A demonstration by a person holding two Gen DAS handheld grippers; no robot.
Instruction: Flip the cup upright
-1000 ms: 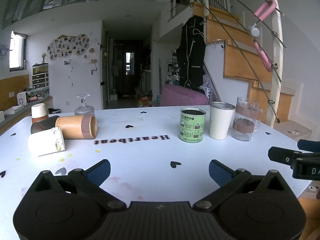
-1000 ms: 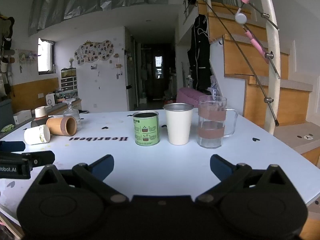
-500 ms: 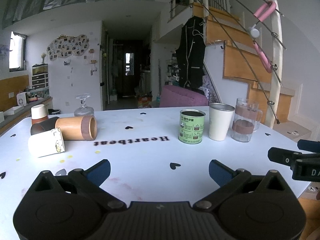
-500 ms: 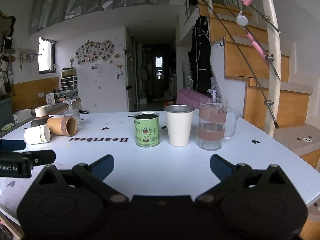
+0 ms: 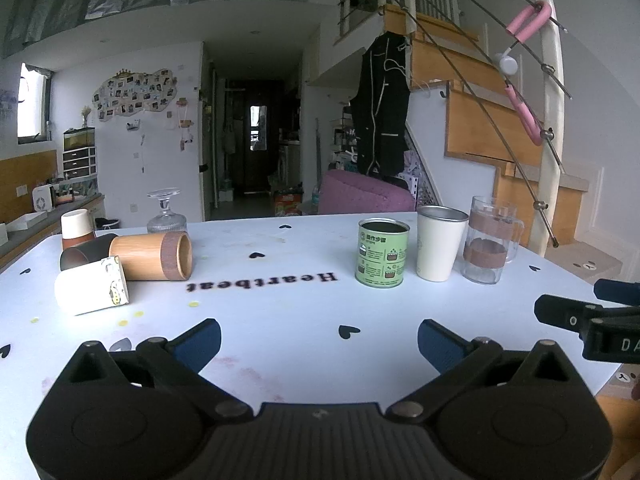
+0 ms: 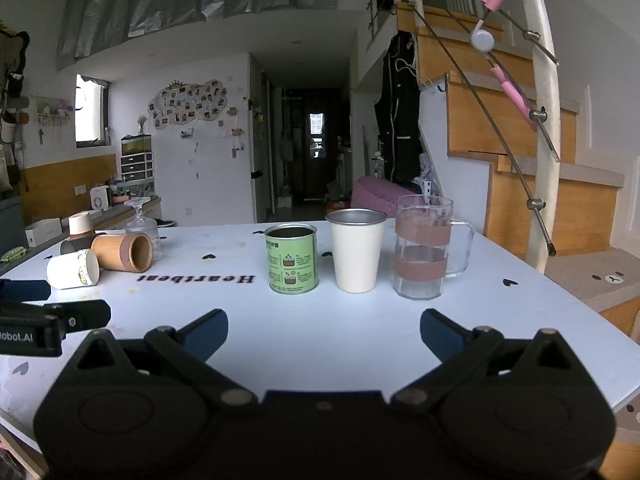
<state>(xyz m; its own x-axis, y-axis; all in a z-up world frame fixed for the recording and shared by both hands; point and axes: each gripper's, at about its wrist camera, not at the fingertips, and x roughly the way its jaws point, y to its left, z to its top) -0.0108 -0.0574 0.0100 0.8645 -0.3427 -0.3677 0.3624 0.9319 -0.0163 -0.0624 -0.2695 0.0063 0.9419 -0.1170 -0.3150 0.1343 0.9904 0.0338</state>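
On a white heart-printed table (image 5: 288,320), a white paper cup (image 5: 91,286) lies on its side at far left, its long axis running left to right, mouth facing right, touching a toppled bamboo cup (image 5: 154,256). Both the left gripper (image 5: 319,340) and right gripper (image 6: 323,332) hover empty, jaws spread wide. The left gripper sits nearer the fallen cups, which lie ahead and to its left.

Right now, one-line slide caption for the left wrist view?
Open left tongs face three cups on their sides, white, bamboo, dark; upright green can to the right.
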